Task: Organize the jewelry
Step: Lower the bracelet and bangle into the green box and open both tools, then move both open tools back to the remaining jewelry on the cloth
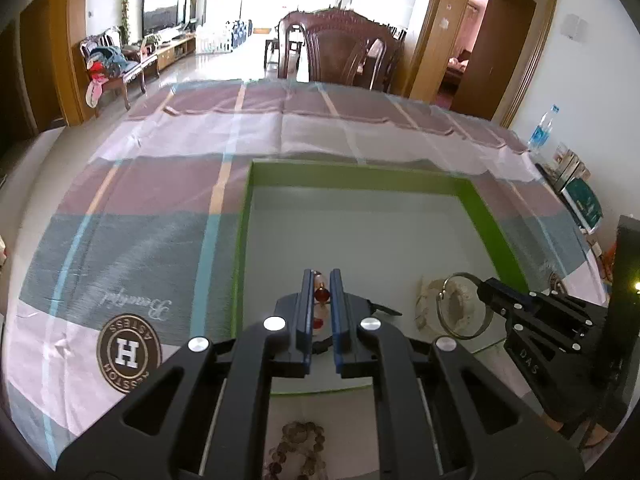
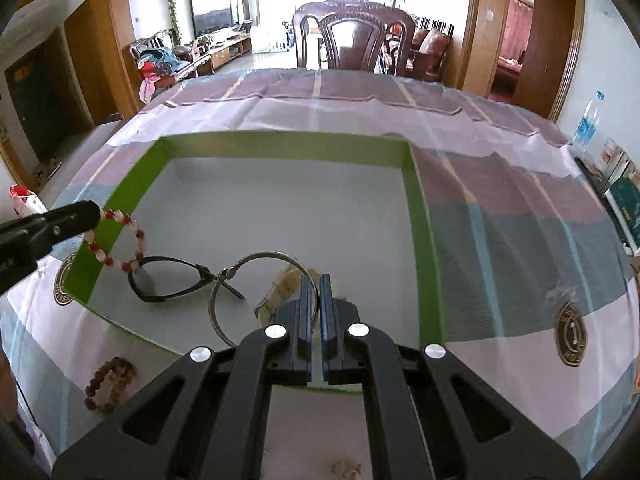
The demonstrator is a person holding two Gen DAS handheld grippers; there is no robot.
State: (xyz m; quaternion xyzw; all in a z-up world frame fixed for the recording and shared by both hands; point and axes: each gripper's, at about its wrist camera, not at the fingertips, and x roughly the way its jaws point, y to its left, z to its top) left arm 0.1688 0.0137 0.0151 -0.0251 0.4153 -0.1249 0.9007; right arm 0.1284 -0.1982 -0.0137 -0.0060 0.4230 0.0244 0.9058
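Jewelry lies partly on the cloth and partly in the box. Nearest to the cameras, a brown bead bracelet (image 2: 109,385) rests on the striped tablecloth (image 1: 132,216), just outside the near wall of the green box (image 2: 424,216). A small tan piece (image 2: 347,470) lies on the cloth at the very bottom of the right wrist view, too blurred to name.

The left gripper (image 1: 321,280) has its jaws almost together, pinching a red and white bead bracelet (image 2: 120,240). The bracelet hangs in a loop over the near left corner of the box and does not touch the floor of it, as far as can be seen.

The right gripper (image 2: 316,284) is also nearly closed, clamped on the edge of a silver bangle (image 2: 256,292), which stands tilted above the box floor. Under it lies a pale beige piece (image 1: 430,300). Just to the left of the bangle, a black band (image 2: 164,280) rests flat inside the box.

Farther away the box floor is bare and grey. Beyond the table stand dark wooden chairs (image 2: 352,40), and a water bottle (image 2: 588,120) is at the far right.
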